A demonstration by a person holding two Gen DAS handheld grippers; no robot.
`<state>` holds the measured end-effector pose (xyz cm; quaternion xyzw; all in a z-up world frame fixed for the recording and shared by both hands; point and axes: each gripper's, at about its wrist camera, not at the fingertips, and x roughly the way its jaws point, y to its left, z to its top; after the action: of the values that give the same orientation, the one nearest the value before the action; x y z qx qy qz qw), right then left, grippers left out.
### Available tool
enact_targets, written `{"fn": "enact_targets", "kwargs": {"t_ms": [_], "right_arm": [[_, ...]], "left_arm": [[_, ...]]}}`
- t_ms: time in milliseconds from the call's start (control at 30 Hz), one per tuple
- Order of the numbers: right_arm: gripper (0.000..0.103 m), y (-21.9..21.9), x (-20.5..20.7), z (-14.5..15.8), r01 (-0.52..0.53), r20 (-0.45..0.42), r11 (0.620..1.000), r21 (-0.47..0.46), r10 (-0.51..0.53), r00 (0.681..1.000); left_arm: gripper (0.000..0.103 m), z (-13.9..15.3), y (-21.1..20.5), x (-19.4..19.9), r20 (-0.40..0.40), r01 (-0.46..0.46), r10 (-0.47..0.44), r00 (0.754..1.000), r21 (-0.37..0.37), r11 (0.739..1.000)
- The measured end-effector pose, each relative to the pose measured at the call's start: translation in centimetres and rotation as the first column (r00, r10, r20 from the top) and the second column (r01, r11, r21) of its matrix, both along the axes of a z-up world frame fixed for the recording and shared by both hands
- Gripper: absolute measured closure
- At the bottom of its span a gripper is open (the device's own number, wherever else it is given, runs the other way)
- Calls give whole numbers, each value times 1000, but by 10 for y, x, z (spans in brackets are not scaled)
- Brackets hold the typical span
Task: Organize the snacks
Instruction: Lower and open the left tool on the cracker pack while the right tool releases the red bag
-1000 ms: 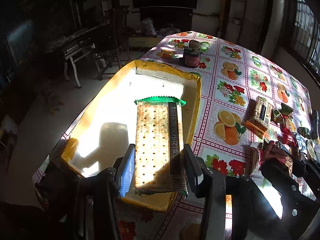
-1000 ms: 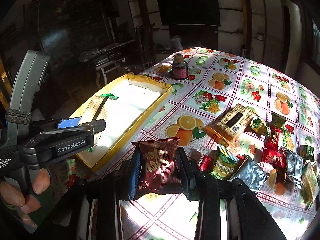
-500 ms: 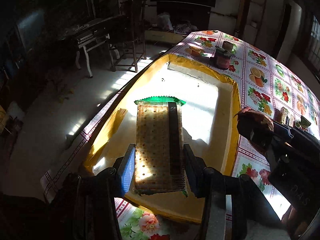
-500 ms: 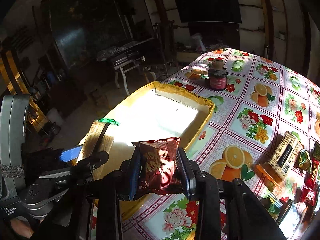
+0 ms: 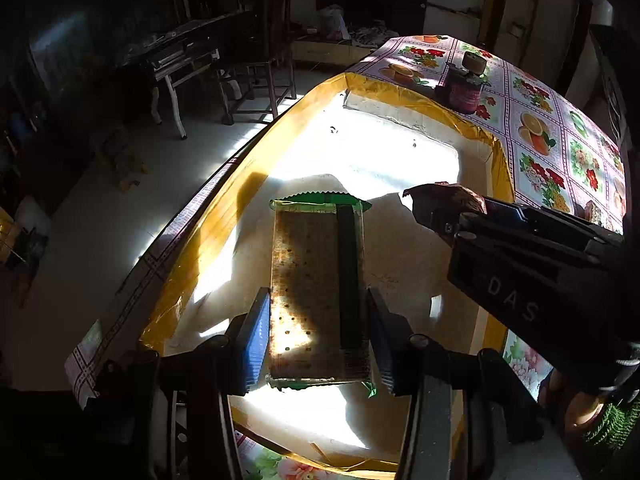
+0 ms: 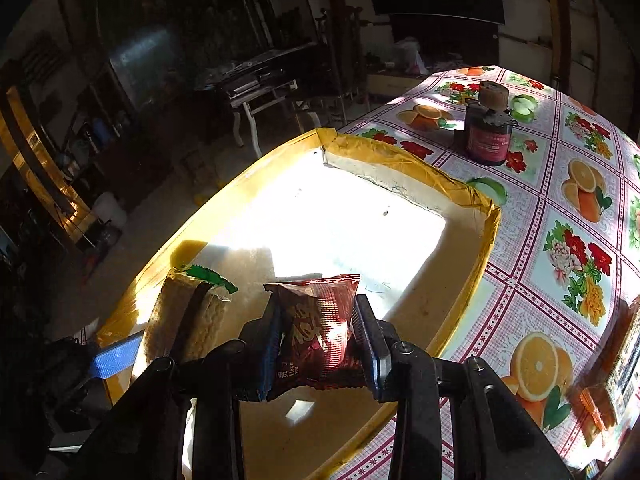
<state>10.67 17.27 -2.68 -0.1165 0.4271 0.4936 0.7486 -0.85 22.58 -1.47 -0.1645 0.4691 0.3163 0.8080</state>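
My left gripper (image 5: 316, 340) is shut on a long cracker pack (image 5: 316, 288) with green ends, held over the near part of the yellow-rimmed white tray (image 5: 424, 96). My right gripper (image 6: 320, 344) is shut on a dark red snack bag (image 6: 320, 328), held over the tray's (image 6: 400, 156) near right part. The red bag (image 5: 440, 196) and the right gripper body show at the right of the left wrist view. The cracker pack (image 6: 180, 320) shows at the left of the right wrist view, beside the red bag.
A dark jar (image 6: 488, 132) with a brown lid stands on the fruit-patterned tablecloth (image 6: 560, 208) beyond the tray. A brown snack pack (image 6: 616, 352) lies at the right edge. Chairs and a bench (image 5: 256, 76) stand on the floor left of the table.
Both grippers moved forward and left over the tray with their snacks. The right gripper with the red bag now hangs over the tray beside the cracker pack.
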Motion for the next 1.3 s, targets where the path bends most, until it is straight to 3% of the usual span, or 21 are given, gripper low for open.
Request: {"fn": "enact_targets", "kwargs": {"t_ms": [500, 667, 833, 900, 1133, 1300], "right_arm": [[64, 8, 5, -13, -9, 10, 999, -46, 9, 1000], [62, -9, 5, 4, 17, 15, 1000, -1, -17, 1000], [46, -43, 0, 23, 57, 24, 997, 56, -59, 998], [45, -60, -2, 28, 73, 18, 995, 71, -74, 997], [27, -124, -11, 38, 164, 45, 984, 75, -168, 985], [20, -173, -17, 43, 229, 72, 970, 76, -235, 969]], "left_arm": [[57, -17, 5, 2, -40, -10, 10, 999, -12, 1000], [36, -3, 1, -4, -11, -15, 15, 1000, 14, 1000], [24, 13, -9, -8, 16, -18, 17, 1000, 53, 998], [24, 18, -13, -9, 27, -16, 15, 1000, 55, 998], [23, 30, -38, -9, 54, 19, -23, 998, 71, 997], [23, 45, -63, -6, 119, 67, -77, 990, 88, 994]]}}
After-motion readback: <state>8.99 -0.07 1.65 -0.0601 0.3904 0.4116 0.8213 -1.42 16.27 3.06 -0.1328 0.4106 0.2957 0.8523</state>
